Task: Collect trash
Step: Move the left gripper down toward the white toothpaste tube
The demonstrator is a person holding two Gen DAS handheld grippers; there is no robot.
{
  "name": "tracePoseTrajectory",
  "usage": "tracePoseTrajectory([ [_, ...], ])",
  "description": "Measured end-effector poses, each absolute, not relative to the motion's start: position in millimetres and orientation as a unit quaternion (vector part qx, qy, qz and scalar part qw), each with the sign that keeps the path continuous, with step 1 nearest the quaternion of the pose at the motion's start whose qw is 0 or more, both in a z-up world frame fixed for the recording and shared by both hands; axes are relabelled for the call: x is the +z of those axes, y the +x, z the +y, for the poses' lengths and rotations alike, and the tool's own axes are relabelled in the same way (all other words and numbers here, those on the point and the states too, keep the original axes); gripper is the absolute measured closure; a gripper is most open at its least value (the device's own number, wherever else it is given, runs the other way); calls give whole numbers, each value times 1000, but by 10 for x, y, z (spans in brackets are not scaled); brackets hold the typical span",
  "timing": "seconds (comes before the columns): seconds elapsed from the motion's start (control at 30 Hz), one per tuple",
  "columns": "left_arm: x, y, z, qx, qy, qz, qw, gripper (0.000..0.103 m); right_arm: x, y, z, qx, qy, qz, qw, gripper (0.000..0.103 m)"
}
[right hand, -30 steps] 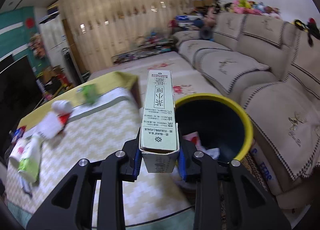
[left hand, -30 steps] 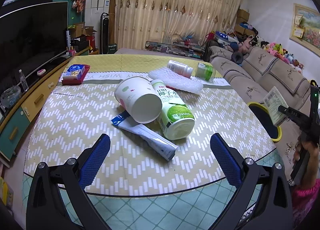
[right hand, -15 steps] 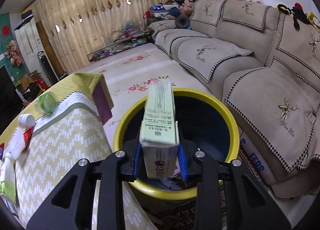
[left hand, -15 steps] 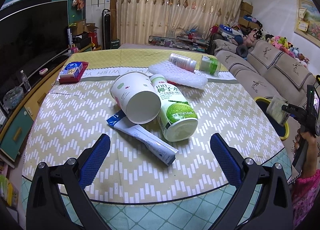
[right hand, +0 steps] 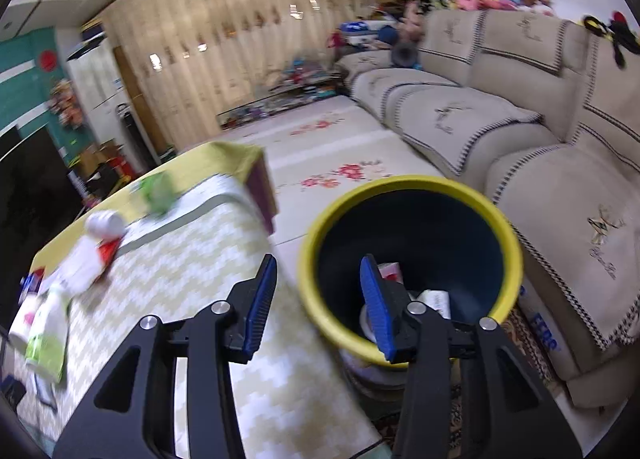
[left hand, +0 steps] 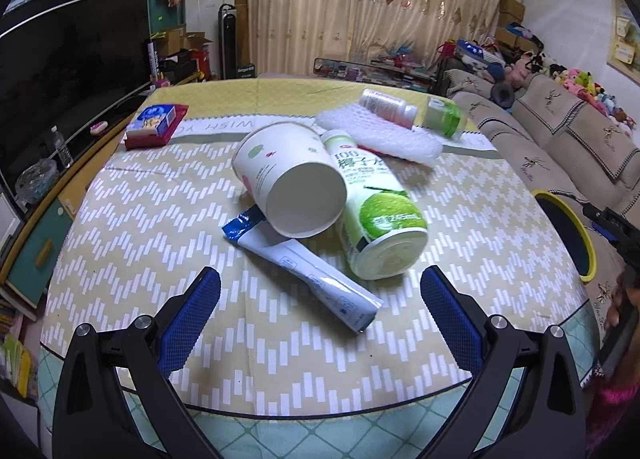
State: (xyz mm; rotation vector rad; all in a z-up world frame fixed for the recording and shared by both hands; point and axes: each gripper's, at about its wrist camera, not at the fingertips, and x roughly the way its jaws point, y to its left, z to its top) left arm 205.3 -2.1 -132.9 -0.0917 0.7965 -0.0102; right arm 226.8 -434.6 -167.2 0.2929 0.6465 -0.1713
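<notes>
My left gripper (left hand: pixel 320 299) stands open above the near part of the table (left hand: pixel 140 219), with nothing between its fingers. Just beyond it lie a white paper cup (left hand: pixel 290 183) on its side, a green and white drink bottle (left hand: pixel 376 215) and a flattened blue and white wrapper (left hand: pixel 304 271). Farther back are a white foam sheet (left hand: pixel 380 135), a small white bottle (left hand: pixel 386 103) and a green bottle (left hand: pixel 442 115). My right gripper (right hand: pixel 318 299) hovers at the near rim of the yellow-rimmed bin (right hand: pixel 408 183); its jaws are opening and empty. Trash lies at the bin's bottom (right hand: pixel 438 301).
A red tray with a blue box (left hand: pixel 154 125) sits at the table's far left. A beige sofa (right hand: pixel 520 147) runs along the right, close behind the bin (left hand: pixel 580 235). A TV and low cabinet (left hand: pixel 60 107) line the left wall. A hand (left hand: pixel 618 299) shows at the right edge.
The carton that my right gripper held over the bin is gone from its jaws, which have spread apart. My left gripper has come lower and nearer to the cup and bottle.
</notes>
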Motion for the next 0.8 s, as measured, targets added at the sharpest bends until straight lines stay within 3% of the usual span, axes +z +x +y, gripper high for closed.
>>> tracePoseTrajectory([
  [0.3, -1505, 2174, -11, -1, -48, 408, 912, 5, -1727, 2264, -4064, -51, 131, 334, 932, 58],
  [0.57, -1661, 2237, -34, -3, -42, 432, 901, 16, -1778, 2309, -4117, -54, 141, 347, 926, 57],
  [0.8, -1621, 2147, 183, 27, -31, 435, 899, 17, -1798, 2339, -4127, -54, 145, 354, 922, 57],
])
